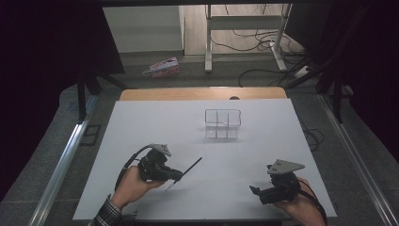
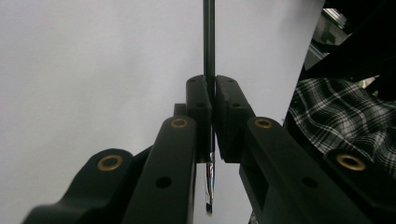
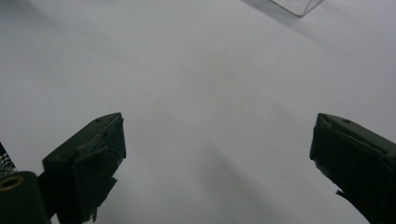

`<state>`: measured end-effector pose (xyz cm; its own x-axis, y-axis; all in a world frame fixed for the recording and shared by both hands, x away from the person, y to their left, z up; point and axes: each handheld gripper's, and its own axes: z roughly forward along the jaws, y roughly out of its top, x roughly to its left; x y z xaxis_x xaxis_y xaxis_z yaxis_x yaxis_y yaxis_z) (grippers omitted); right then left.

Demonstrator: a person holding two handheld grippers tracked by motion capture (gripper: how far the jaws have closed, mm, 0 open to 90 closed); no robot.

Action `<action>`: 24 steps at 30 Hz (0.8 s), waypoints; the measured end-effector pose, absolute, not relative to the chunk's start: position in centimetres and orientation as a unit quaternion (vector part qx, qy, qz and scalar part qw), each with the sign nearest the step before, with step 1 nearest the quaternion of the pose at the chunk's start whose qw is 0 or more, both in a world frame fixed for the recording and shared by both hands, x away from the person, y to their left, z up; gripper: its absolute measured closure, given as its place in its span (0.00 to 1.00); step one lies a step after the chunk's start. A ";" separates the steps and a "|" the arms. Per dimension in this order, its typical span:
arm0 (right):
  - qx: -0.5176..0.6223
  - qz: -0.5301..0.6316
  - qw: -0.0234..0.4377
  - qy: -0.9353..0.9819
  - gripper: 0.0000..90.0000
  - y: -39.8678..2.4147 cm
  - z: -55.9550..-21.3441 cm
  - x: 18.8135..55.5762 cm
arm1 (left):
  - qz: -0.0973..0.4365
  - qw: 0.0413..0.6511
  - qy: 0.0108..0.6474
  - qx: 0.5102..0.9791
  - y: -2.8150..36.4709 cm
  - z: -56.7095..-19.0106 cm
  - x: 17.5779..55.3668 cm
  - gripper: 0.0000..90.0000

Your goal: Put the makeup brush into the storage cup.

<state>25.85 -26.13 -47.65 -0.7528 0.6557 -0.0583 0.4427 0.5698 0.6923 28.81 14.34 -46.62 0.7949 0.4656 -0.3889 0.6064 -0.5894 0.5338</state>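
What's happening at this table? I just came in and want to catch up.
A person works at a white table with a handheld gripper in each hand. The left gripper is clamped on a thin dark pen-like stick, gripped partway along so both ends stick out. The right gripper hangs low over the table with its jaws wide apart and nothing between them. A clear divided organizer box stands farther back, apparently empty.

Left tool (image 1: 179, 175) clamped shut, right tool (image 1: 254, 190) jaws wide apart, both low

The pen (image 2: 209, 42) runs off the top edge beyond the left claw (image 2: 213, 93), its middle hidden between the pads.
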 end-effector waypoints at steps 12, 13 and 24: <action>0.275 0.329 0.162 0.889 0.15 -24.2 -46.9 25.6 | -0.122 0.334 0.279 0.892 12.7 -46.3 29.1 0.96; 0.268 0.327 0.166 0.891 0.17 -24.0 -46.8 25.5 | -0.123 0.332 0.276 0.893 12.5 -46.3 29.2 0.96; 0.188 0.310 0.215 0.907 0.34 -21.9 -46.1 25.0 | -0.135 0.325 0.262 0.898 11.6 -46.4 29.5 0.96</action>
